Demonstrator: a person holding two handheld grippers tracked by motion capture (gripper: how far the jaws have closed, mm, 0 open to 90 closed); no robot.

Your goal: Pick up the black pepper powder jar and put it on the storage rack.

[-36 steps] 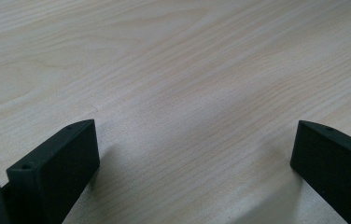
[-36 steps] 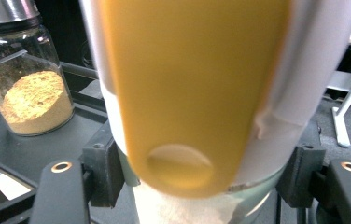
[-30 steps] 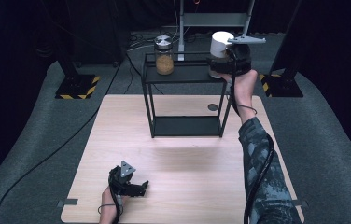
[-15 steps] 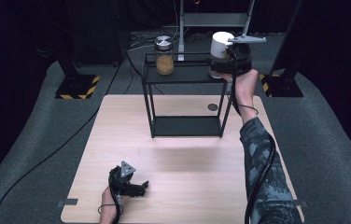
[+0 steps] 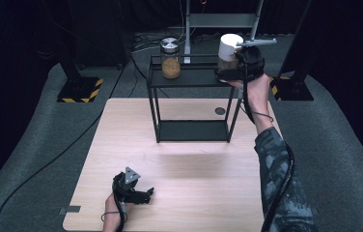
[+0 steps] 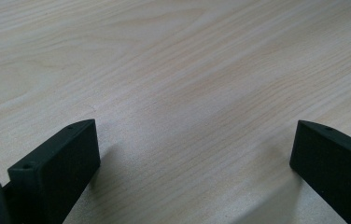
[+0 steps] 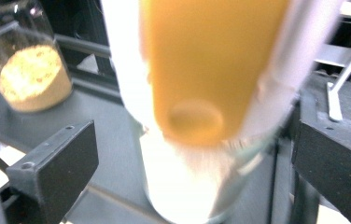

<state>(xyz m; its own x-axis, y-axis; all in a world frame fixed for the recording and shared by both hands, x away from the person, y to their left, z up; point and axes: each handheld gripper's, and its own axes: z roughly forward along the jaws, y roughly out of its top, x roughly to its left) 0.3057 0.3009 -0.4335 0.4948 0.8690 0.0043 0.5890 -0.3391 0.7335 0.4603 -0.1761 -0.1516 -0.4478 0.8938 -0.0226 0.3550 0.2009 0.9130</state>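
White-lidded jar (image 5: 230,52) stands on the black rack's (image 5: 189,77) top shelf; our right gripper (image 5: 225,72) has just opened wide, jaws flanking it, presumably releasing. Left gripper (image 5: 143,194), well short of the rack, rests open and empty.

Pale matt wood table (image 5: 189,174); black metal rack (image 5: 191,130).

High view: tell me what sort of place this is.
Probably a lab or studio set up for recording handling tasks, not a home. A bare wooden table stands on grey carpet against black surroundings, stand bases with yellow-black hazard tape sit on the floor, and a person works with handheld, cabled grippers.
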